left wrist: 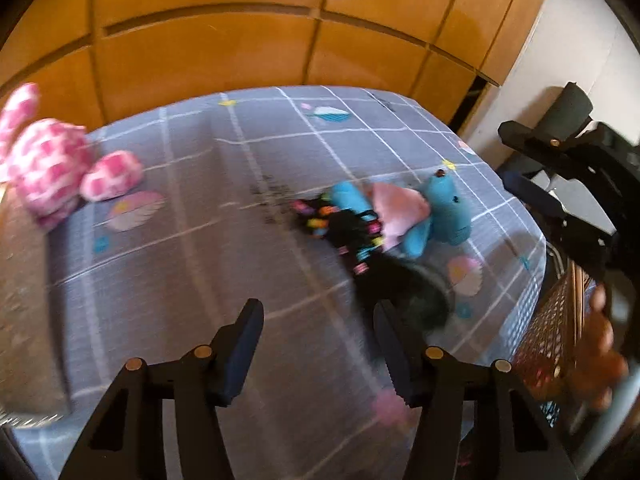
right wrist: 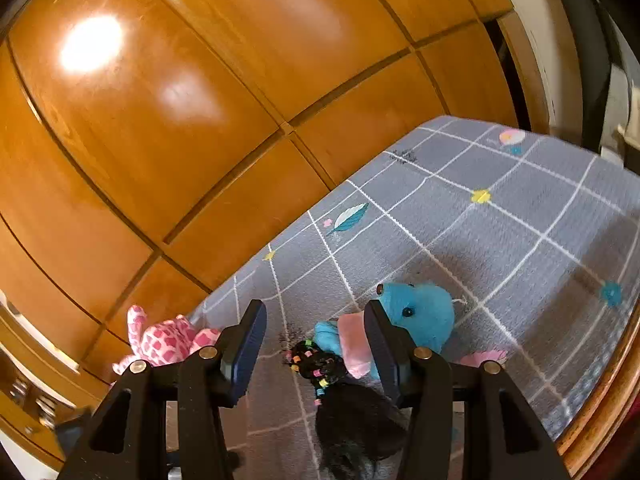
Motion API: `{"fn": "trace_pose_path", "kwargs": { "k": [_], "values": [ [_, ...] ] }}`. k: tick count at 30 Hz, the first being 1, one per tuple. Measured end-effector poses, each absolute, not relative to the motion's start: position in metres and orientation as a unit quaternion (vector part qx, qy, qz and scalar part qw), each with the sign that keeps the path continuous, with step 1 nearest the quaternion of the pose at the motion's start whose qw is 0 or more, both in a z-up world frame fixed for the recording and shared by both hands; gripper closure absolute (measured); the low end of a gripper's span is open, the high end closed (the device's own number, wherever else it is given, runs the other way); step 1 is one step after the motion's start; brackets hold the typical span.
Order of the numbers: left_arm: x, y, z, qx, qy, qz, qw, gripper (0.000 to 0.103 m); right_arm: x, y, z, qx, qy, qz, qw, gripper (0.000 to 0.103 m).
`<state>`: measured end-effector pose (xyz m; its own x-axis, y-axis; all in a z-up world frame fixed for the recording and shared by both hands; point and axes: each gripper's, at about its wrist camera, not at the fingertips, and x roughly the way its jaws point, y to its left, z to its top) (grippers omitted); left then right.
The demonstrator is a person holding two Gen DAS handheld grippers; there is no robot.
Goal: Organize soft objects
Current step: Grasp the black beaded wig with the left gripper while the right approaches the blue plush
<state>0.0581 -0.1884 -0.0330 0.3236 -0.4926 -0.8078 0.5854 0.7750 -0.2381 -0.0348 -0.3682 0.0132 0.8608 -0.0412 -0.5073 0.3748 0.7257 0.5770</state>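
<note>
Presently both tongs stand apart, nothing between the pads. Left tongs (left wrist: 318,356) hover over the grey checked bed (left wrist: 200,208); blue plush (left wrist: 440,212) with pink ear lies at two o'clock, touching a black beaded toy (left wrist: 344,232). Pink-white plush (left wrist: 52,168) sits at ten o'clock. Right tongs (right wrist: 316,354) frame the black toy.

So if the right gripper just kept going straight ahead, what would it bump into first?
Probably the black doll with coloured beads, lying between the right gripper's open fingers, against the blue plush toy; depth is hard to judge.
</note>
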Motion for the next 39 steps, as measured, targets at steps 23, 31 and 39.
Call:
{"fn": "trace_pose_path", "kwargs": {
  "k": [23, 31, 39],
  "values": [
    [0.095, -0.213, -0.061, 0.013, 0.494, -0.328, 0.805, 0.075, -0.036, -0.381, -0.001, 0.423, 0.239, -0.093, 0.869, 0.042],
    [0.076, -0.131, -0.059, 0.022, 0.497, -0.301, 0.813, 0.076, -0.007, -0.363, -0.007, 0.366, 0.346, -0.087, 0.860, 0.042],
    [0.070, -0.097, -0.078, 0.012, 0.506, -0.292, 0.812, 0.080, 0.040, -0.316, -0.006, 0.045, 0.506, -0.049, 0.860, 0.042]
  ]
}}
